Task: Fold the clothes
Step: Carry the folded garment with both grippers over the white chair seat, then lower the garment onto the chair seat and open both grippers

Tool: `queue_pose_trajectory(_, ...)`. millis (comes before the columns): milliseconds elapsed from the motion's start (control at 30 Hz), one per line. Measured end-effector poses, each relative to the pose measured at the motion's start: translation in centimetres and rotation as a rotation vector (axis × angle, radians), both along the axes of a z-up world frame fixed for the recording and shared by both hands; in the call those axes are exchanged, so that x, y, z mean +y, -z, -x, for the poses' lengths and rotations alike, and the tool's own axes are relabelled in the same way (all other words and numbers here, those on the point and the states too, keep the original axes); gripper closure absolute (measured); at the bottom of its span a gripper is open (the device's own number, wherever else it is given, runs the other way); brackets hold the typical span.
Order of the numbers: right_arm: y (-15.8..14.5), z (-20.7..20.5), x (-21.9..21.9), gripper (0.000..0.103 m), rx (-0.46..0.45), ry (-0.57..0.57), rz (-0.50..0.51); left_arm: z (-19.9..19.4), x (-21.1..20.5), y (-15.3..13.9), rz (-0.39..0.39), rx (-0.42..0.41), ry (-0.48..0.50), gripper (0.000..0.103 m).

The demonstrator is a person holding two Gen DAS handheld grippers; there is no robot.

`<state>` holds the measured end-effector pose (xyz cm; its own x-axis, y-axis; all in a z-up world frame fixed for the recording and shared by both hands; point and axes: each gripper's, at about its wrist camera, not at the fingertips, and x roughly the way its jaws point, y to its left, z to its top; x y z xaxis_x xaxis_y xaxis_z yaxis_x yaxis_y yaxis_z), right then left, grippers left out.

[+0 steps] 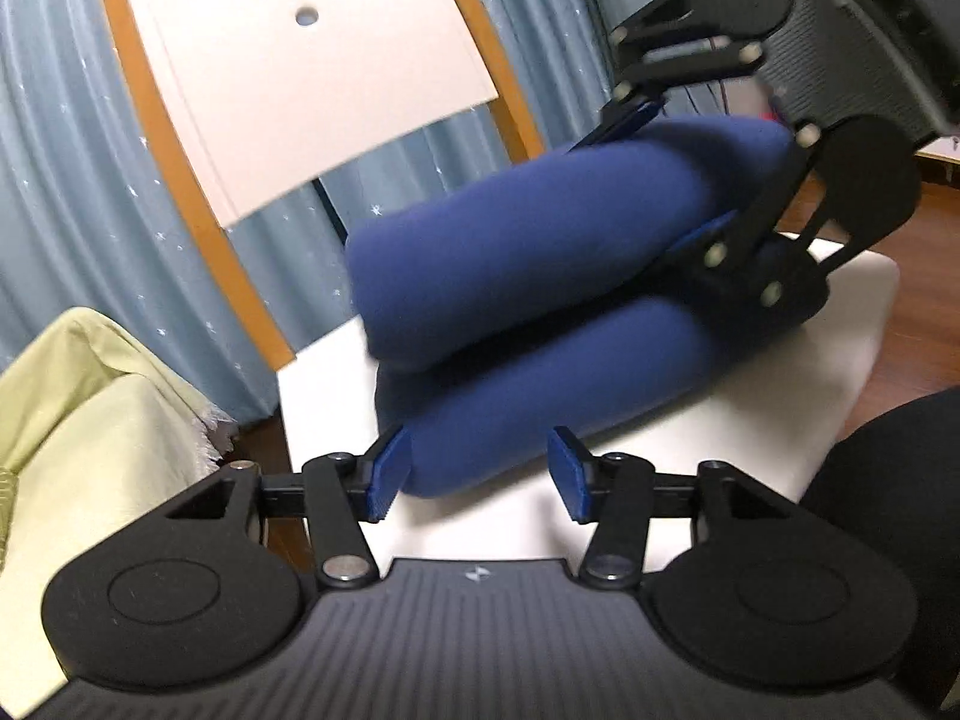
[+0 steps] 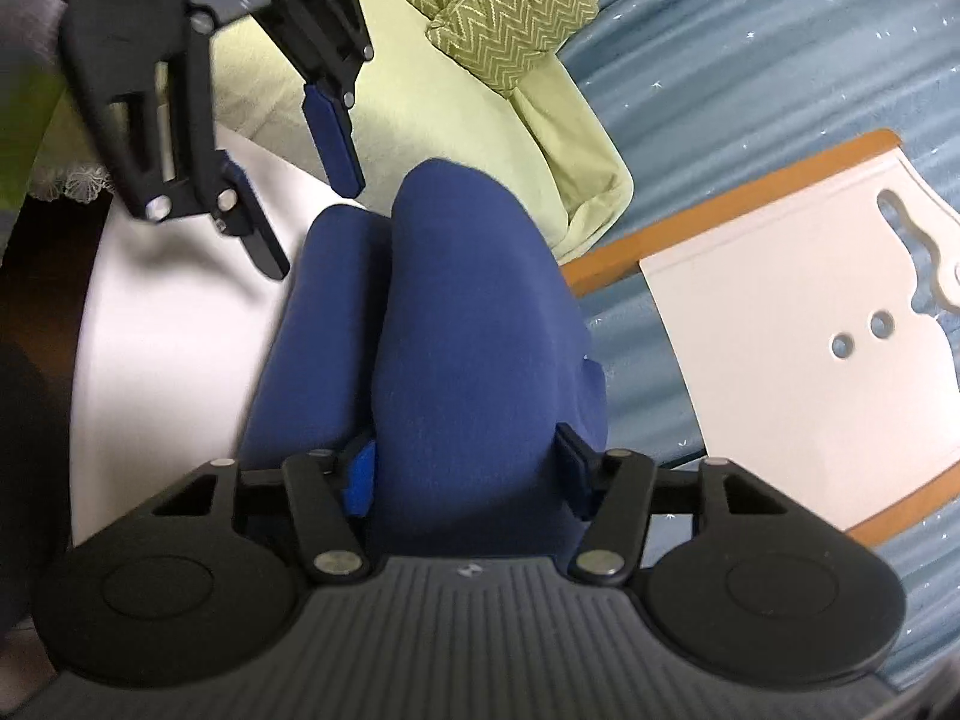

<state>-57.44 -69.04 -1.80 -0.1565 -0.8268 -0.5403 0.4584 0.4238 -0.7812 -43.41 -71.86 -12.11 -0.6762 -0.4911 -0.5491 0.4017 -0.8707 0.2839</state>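
The right hand-held gripper (image 2: 465, 468) is clamped on the blue cloth's (image 2: 456, 324) upper fold while the left hand-held gripper (image 1: 480, 471) is held open, so edges should probably be lined up squarely.

A home living space is indicated: pale green sofa (image 2: 420, 90) with chevron-patterned cushions (image 2: 510, 12), blue-grey star-print curtains (image 1: 66, 180), wood floor (image 1: 936, 276), white chair (image 1: 312, 60) with wooden trim.

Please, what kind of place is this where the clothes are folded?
Probably a room in a home, perhaps a living room. A pale green sofa with a zigzag cushion, blue-grey curtains and a white chair back stand around the white table holding the folded blue garment.
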Motion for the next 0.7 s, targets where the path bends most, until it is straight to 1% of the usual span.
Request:
queue_pose_trajectory(67,0.0,0.6,0.5,0.050,0.006,0.002,-0.003,0.0,-0.6,0.2,-0.028,0.012,0.003,0.037)
queue_pose_trajectory(100,0.0,0.8,0.7,0.050,0.010,0.002,-0.004,-0.1,-0.9,0.2,-0.048,0.022,0.011,0.037)
queue_pose_trajectory(167,-0.1,1.0,1.6,0.050,0.011,0.007,-0.007,0.3,-0.6,0.3,-0.104,0.035,0.060,0.038)
queue_pose_trajectory(233,-0.4,1.2,2.0,0.049,0.009,0.017,-0.014,0.8,0.2,0.5,-0.133,0.021,0.094,0.037)
queue_pose_trajectory(267,-0.5,1.0,2.1,0.048,0.013,0.017,-0.014,1.1,1.4,0.6,-0.120,0.012,0.089,0.037)
queue_pose_trajectory(367,-0.8,0.0,2.9,0.045,0.042,-0.006,-0.005,0.5,2.6,0.5,-0.140,0.039,0.087,0.037)
queue_pose_trajectory(433,-0.6,-0.6,3.0,0.039,0.051,-0.041,0.004,0.3,3.2,0.5,-0.141,0.040,0.094,0.037)
queue_pose_trajectory(567,0.0,-1.7,2.3,0.038,0.079,-0.103,0.004,0.2,4.2,0.3,-0.135,0.031,0.100,0.037)
queue_pose_trajectory(633,0.3,-1.8,1.1,0.063,0.071,-0.103,-0.014,0.1,4.5,0.1,-0.130,0.029,0.091,0.037)
queue_pose_trajectory(700,-0.8,-1.5,0.0,0.066,0.011,-0.076,-0.034,0.1,4.5,0.1,-0.132,0.034,0.086,0.037)
